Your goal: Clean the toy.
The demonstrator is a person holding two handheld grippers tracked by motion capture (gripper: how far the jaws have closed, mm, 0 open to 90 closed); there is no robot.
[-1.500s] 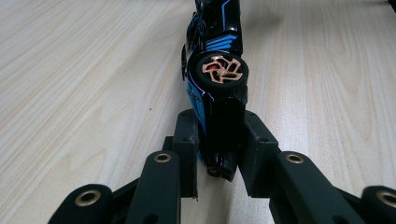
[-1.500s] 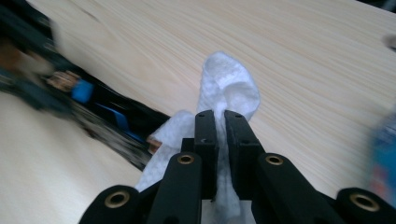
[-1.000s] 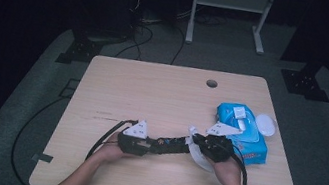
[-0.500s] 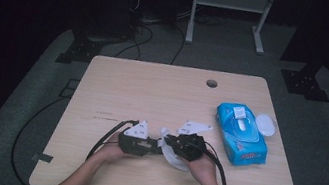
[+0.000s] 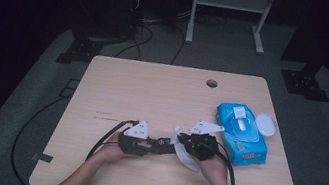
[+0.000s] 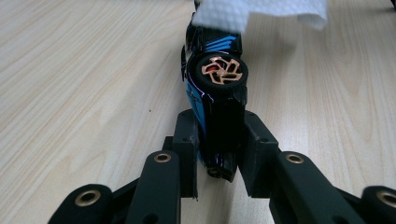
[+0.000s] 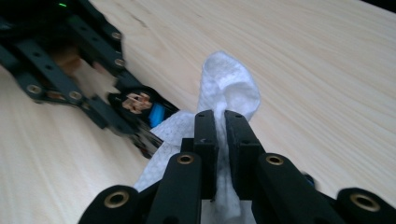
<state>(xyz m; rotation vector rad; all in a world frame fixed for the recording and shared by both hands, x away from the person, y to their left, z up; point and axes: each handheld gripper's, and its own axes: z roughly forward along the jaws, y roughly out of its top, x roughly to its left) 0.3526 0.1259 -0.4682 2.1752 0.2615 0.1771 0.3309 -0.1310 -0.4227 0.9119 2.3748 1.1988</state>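
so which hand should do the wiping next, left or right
Right. The right gripper is shut on the white wipe, which already lies against the toy car. The left gripper is clamped on that car, so it likely serves best as the holder.

Dim surroundings (slight motion blur)

No words or numbers clear enough to read anywhere. Tiny dark marks on the grey plates atop the left gripper (image 5: pixel 159 145) and the right gripper (image 5: pixel 183 146), too small to make out. Small print on the blue wipes pack (image 5: pixel 241 135), also too blurry.
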